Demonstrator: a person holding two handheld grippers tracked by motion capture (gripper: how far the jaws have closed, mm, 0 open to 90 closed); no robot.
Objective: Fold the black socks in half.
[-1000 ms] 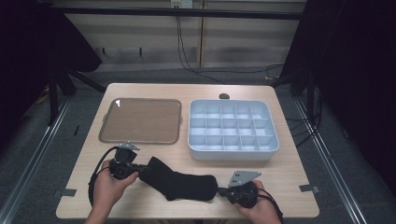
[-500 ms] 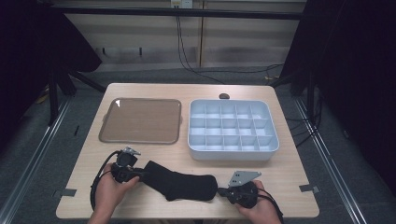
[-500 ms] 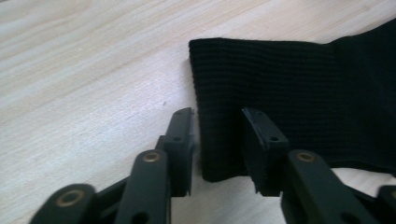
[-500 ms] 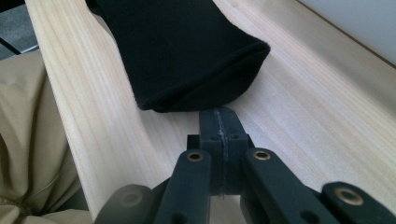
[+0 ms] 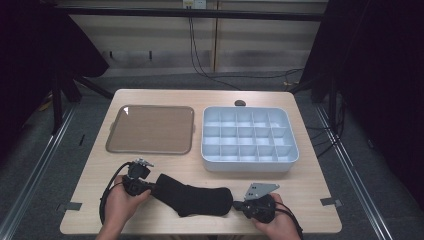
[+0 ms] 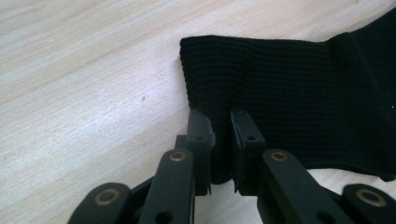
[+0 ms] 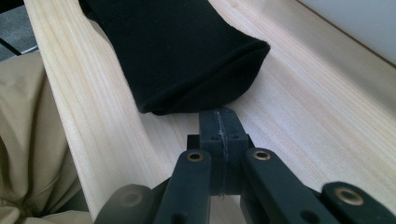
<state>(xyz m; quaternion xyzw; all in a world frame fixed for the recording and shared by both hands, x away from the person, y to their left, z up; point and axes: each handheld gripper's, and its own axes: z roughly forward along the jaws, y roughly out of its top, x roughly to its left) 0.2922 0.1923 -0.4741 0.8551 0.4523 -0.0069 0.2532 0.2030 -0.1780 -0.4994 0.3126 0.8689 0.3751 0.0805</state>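
A black sock lies flat along the table's near edge, its ribbed cuff to the left and its toe to the right. My left gripper is at the cuff. Its jaws have just been closing, and they now pinch the cuff's near corner between the pads. My right gripper lies at the toe end with its pads pressed flat together. The rounded toe sits right at its tips, with nothing between the pads.
A brown tray sits at the back left and a pale blue box of empty compartments at the back right. A small dark object lies by the far edge. The table's front edge and a person's beige trouser leg are close by.
The left hand shifted slightly at the cuff and settled again. The sock and the right gripper have kept still.
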